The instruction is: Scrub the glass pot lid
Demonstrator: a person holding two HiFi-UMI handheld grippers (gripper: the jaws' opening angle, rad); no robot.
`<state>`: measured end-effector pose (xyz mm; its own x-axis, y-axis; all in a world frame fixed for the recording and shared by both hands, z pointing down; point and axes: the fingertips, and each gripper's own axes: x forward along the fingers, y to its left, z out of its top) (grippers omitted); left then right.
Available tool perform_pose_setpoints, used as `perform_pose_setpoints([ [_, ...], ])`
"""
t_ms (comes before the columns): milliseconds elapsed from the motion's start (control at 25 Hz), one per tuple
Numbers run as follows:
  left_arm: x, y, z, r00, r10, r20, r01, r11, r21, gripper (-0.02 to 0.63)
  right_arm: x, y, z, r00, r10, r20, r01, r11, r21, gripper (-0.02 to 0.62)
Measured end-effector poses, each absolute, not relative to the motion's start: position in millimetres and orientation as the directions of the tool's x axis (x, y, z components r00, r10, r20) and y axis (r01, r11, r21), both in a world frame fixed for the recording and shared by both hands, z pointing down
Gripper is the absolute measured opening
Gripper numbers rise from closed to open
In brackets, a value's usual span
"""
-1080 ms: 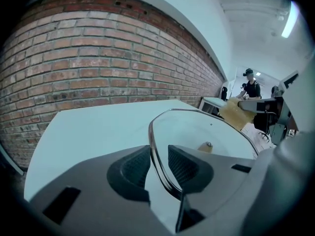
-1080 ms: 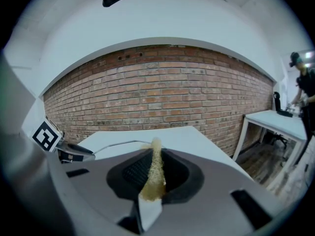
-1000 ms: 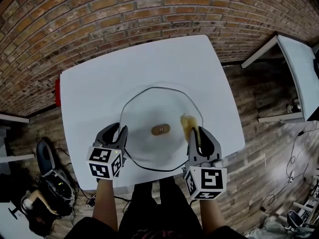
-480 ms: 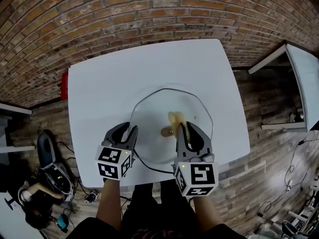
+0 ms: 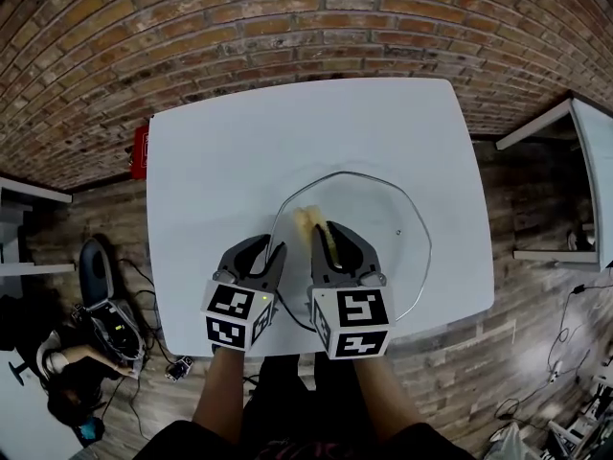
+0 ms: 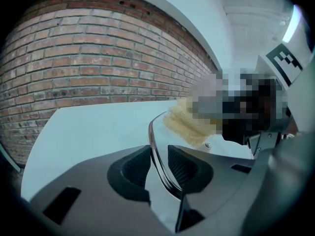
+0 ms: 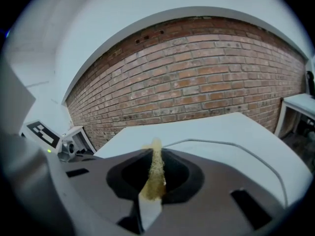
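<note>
White table (image 5: 211, 161) against brick wall (image 5: 192, 27); plank floor (image 5: 536, 209) to either side. Left gripper (image 5: 261, 253): ribbed pads (image 6: 135, 166) closed on the metal-edged rim of glass pot lid (image 5: 383, 257), at its near-left edge. Right gripper (image 5: 329, 236): jaws clamped on yellow sponge (image 5: 306, 222), squeezed thin, tip protruding past the fingertips and laid against the glass just inside the left rim, just beside left gripper. Lid on table's near half, right of centre. Red item (image 5: 140, 149) at table's far-left edge.
</note>
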<state>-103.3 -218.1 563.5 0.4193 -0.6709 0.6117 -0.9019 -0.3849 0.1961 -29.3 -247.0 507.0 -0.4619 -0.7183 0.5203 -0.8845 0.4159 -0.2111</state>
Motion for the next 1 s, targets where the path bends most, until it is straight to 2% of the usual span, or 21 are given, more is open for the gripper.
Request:
perform_pose_setpoints([
  [440, -104.8, -218.3, 564.2, 0.408, -0.670, 0.621, -0.906, -0.379, 0.187, 0.114, -16.0, -258.9, 536.3, -0.422, -0.669, 0.612, -0.895, 0.417, -0.160, 0.056],
  [1000, -104.0, -218.4, 563.9, 0.396, -0.676, 0.622, -0.911, -0.375, 0.172, 0.114, 113.4, -265.2, 532.5, -0.152, -0.733, 0.663, -0.979, 0.205, 0.001, 0.055],
])
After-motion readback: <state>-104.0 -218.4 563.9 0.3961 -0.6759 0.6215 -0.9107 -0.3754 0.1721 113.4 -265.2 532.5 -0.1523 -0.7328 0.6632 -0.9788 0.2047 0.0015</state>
